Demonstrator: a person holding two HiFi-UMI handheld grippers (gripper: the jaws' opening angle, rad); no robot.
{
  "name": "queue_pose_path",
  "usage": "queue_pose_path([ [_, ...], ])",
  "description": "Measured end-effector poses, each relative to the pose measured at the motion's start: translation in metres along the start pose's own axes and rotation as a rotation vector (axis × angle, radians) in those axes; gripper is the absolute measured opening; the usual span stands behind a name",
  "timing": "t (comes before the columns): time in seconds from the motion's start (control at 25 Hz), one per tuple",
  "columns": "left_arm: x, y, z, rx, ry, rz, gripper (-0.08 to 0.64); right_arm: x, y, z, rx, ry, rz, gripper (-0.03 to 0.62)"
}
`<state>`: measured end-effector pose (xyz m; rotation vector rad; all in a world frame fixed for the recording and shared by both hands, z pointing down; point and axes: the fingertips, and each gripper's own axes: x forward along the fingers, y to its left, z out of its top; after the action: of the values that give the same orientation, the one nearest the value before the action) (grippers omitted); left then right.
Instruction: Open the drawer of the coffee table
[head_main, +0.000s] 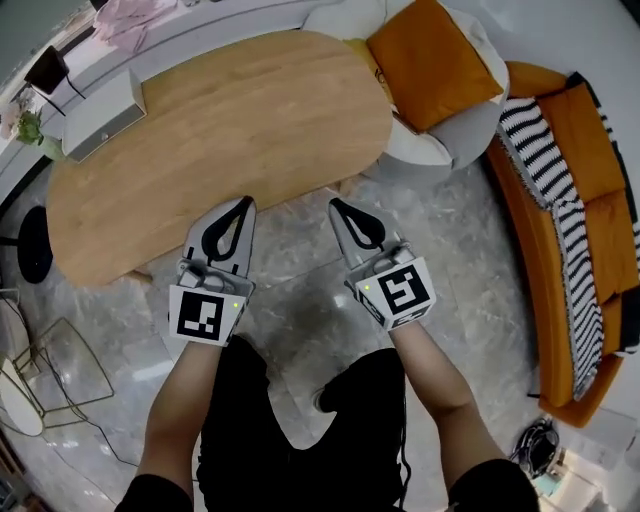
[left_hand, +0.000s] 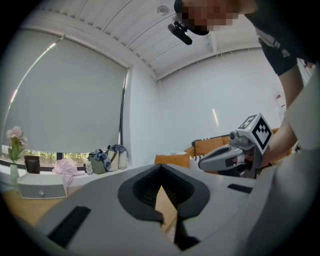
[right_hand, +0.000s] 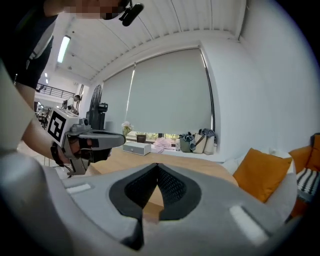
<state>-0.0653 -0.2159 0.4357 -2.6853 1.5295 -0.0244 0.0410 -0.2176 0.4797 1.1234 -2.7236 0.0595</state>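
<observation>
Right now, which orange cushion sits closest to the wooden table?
The orange cushion on the pale armchair, right by the wooden table. The other orange cushions lie on the sofa farther right, beside the striped throw.

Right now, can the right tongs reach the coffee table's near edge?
Probably yes. The right tongs, shut and empty, point at the near edge of the coffee table, with only bare floor between. No drawer front shows from here.

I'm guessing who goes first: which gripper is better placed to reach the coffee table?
Probably left: the left gripper overlaps the near edge of the coffee table; the right gripper stops short where it curves away. Both are shut and empty.
</observation>
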Motion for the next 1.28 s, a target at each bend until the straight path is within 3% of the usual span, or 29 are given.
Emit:
queue_pose_path([
  [0.16,0.005,-0.021,-0.048,-0.006,-0.001,-0.009,0.006,0.007,0.0,-0.039,0.005,-0.044,0.029,0.003],
  [0.36,0.007,-0.021,-0.116,0.035,0.039,-0.018,0.006,0.027,-0.01,-0.091,-0.048,-0.077,-0.012,0.003],
  [0.56,-0.006,-0.035,-0.184,0.053,0.044,-0.045,0.006,0.042,-0.005,-0.143,0.069,-0.137,0.025,0.003],
  [0.72,-0.014,-0.019,-0.202,0.092,0.012,-0.01,0.006,0.043,-0.01,-0.173,0.108,-0.145,0.045,0.003],
  [0.88,-0.019,-0.015,-0.213,0.088,0.027,0.013,0.006,0.039,-0.024,-0.19,0.214,-0.134,0.062,0.003],
  [1.08,-0.028,-0.008,-0.225,0.097,0.021,0.016,0.006,0.061,-0.013,-0.205,0.233,-0.141,0.102,0.003],
  [1.28,-0.026,-0.007,-0.247,0.112,0.032,-0.012,0.006,0.074,-0.009,-0.222,0.314,-0.143,0.173,0.003],
])
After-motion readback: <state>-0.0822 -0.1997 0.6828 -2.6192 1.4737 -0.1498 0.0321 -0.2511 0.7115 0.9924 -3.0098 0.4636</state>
